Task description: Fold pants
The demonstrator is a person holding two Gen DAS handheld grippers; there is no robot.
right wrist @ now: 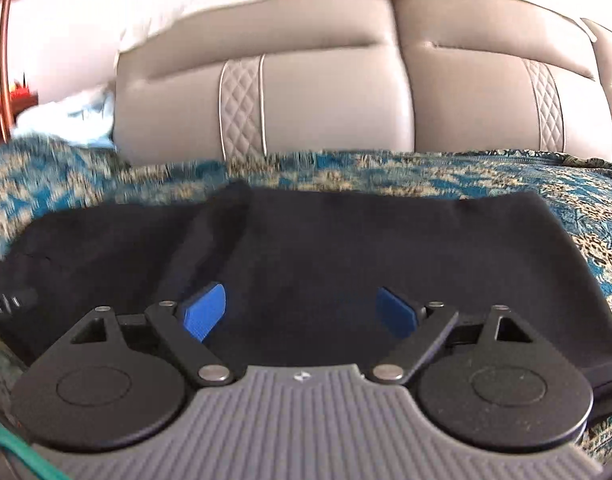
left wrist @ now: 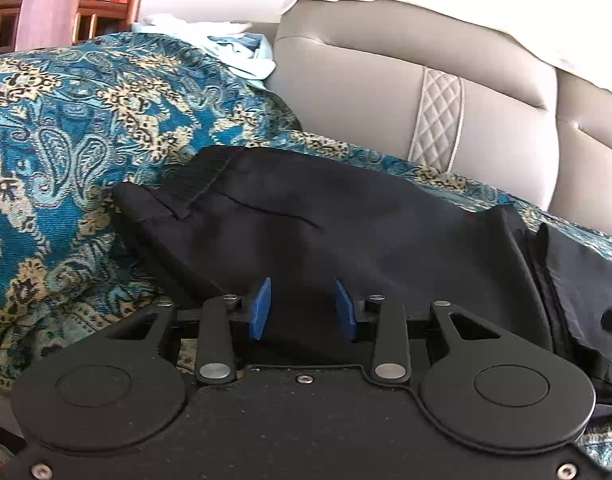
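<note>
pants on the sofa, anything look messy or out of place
Mostly tidy: the pants lie fairly flat on the blue patterned throw. One odd spot: in the left wrist view their right end is bunched into rumpled layers. A crumpled pale cloth lies loose by the backrest.

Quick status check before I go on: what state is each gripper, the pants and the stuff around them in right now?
left gripper: jaws open, empty, over the pants.
right gripper: jaws open wide, empty, over the pants.
black pants: folded over, lying flat on the throw, not gripped.
patterned blue throw: spread over the sofa seat, rumpled at left.
light blue cloth: crumpled, unfolded.
</note>
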